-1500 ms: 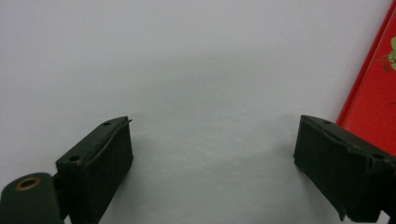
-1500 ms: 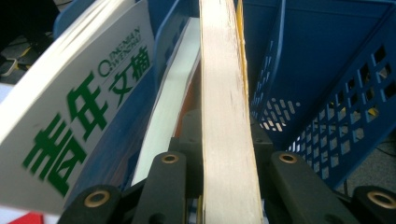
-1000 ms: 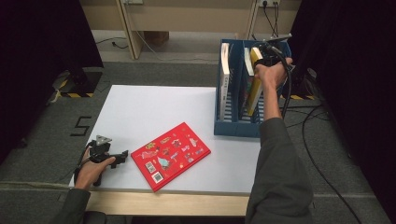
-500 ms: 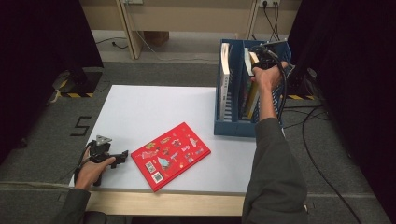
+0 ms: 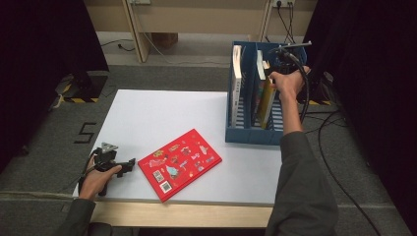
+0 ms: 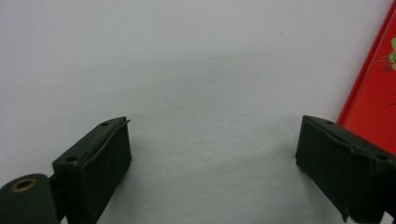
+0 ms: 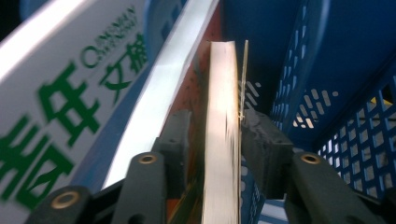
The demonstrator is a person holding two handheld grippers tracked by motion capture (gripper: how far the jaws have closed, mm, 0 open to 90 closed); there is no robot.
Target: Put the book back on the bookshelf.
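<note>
pages of the yellow-edged paperback book [image 7: 223,130] run out of the bottom of the right gripper view, so its lower part is cut off, and its cover is hard to read there. the book stands on edge in the middle slot of the blue perforated plastic file rack [image 5: 236,118] at the upper right of the high view, leaning slightly; most of it is hidden behind the rack's dividers. beside it, at the left of the right gripper view, a white book with green printed characters [image 7: 56,112] is blurred and cropped.

the right gripper [image 7: 212,135] is reached far over the rack, arm stretched up the right of the high view in a dark grey sleeve, wrist bent down into the slot. its jaws have just been opening; the book sits between them with a thin gap on either side, so the pads no longer pinch it.

the left gripper [image 6: 212,154] lies low at the lower left of the high view, hand wrapped round its handle, resting on the smooth white table top [image 5: 147,113]. its black rubbery pads stand spread wide, with bare table between them. the flat glossy red picture book [image 5: 179,163] lies just to their right, its corner cut off at the edge of the left gripper view.
</note>
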